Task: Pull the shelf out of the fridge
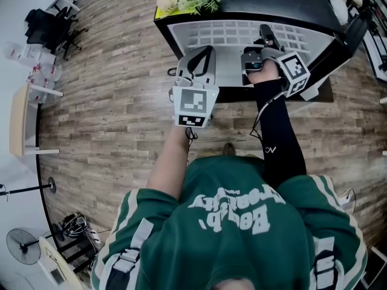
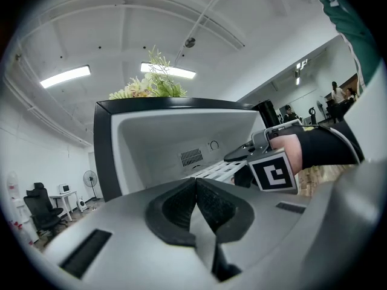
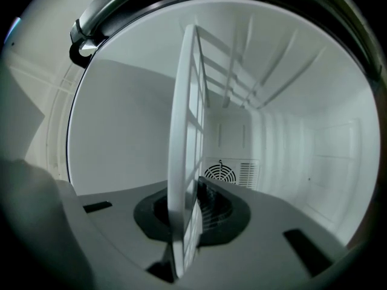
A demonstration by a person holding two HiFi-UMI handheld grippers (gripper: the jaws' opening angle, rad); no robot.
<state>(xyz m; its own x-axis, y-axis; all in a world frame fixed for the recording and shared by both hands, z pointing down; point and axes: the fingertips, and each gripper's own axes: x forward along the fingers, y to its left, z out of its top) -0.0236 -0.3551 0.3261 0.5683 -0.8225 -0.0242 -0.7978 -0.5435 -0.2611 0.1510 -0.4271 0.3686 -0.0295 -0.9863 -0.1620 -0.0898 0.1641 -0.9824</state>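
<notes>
White shelf [image 3: 181, 132] in tongs [image 3: 185, 209], shirt [image 1: 242, 246] lettering unreadable

Front edge of shelf [image 1: 224, 38] beneath right tongs [image 1: 265, 36]

Both grippers held out ahead, side by side.
Left gripper [image 2: 195, 186] jaws pressed together, empty; right gripper [image 3: 188, 207] clamped on the shelf [image 3: 184, 119] edge.

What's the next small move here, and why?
Probably draw the right gripper straight back, out of the fridge: its jaws are clamped on the front edge of the white shelf, which sits inside. The left gripper is shut, empty.
</notes>
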